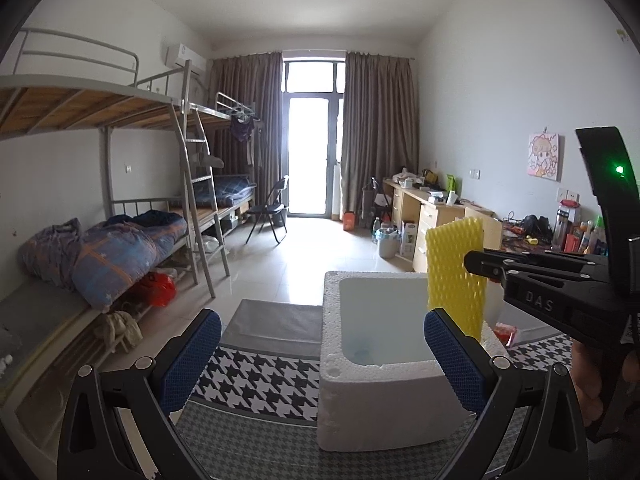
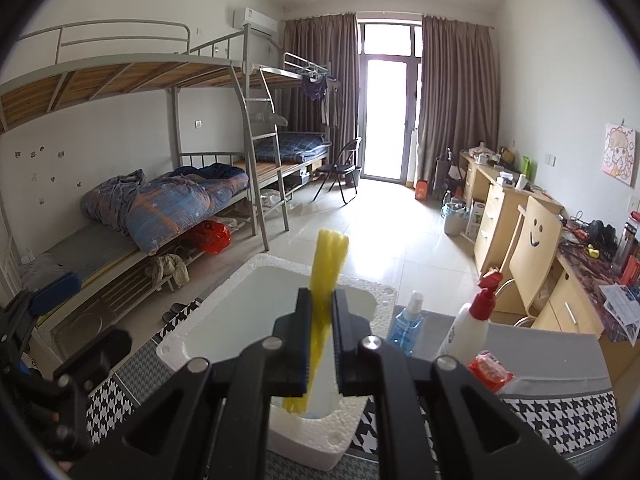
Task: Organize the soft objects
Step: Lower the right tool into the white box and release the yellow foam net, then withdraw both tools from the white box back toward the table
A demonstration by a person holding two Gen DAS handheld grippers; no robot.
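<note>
Pinching a yellow foam mesh sleeve (image 2: 326, 280) upright in the right gripper (image 2: 320, 344), right above the open white styrofoam box (image 2: 384, 300).

Jaws are clamped tight on the sleeve, its lower end dangling inside the box and the top sticking up past the pads. Left gripper (image 1: 320, 360) has its blue-padded fingers (image 1: 192, 356) spread wide with nothing in them, one either side of the box's near left corner. Box sits on a black-and-white houndstooth cloth (image 1: 256, 380). Just beside it, on the right from the right wrist view: a clear blue pump bottle (image 2: 407, 322), a white bottle with a red trigger cap (image 2: 470, 326) and a red wipes packet (image 2: 490, 372).
</note>
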